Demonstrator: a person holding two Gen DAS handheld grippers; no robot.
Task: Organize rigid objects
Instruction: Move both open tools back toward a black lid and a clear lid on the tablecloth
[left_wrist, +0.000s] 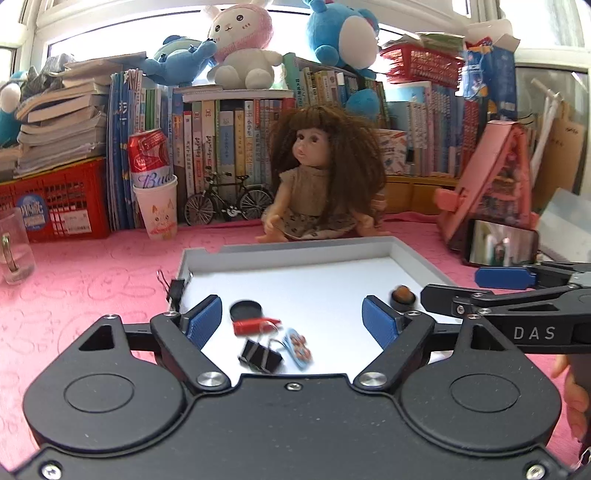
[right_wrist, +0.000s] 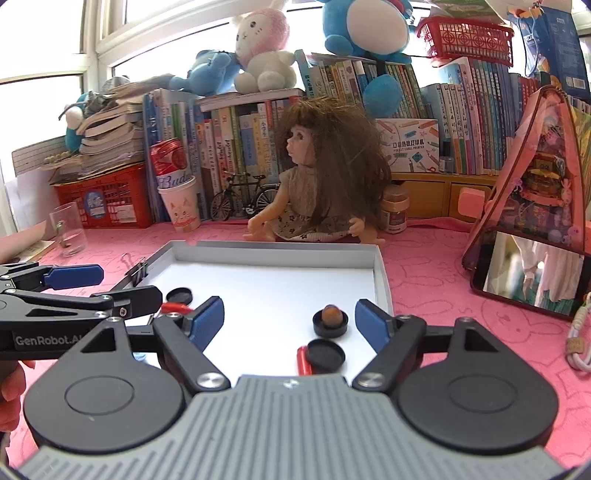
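Left wrist view: left gripper (left_wrist: 291, 321) and right gripper (right_wrist: 290, 319) both spread, empty, over white tray (left_wrist: 295, 247). Tray holds 1 binder clip (left_wrist: 260, 356), 2 black caps (right_wrist: 325, 355); far half bare.

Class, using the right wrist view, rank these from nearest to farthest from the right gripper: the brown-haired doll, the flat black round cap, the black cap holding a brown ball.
1. Flat black round cap, just ahead in the tray.
2. Black cap holding a brown ball, slightly beyond.
3. Brown-haired doll, behind the tray.
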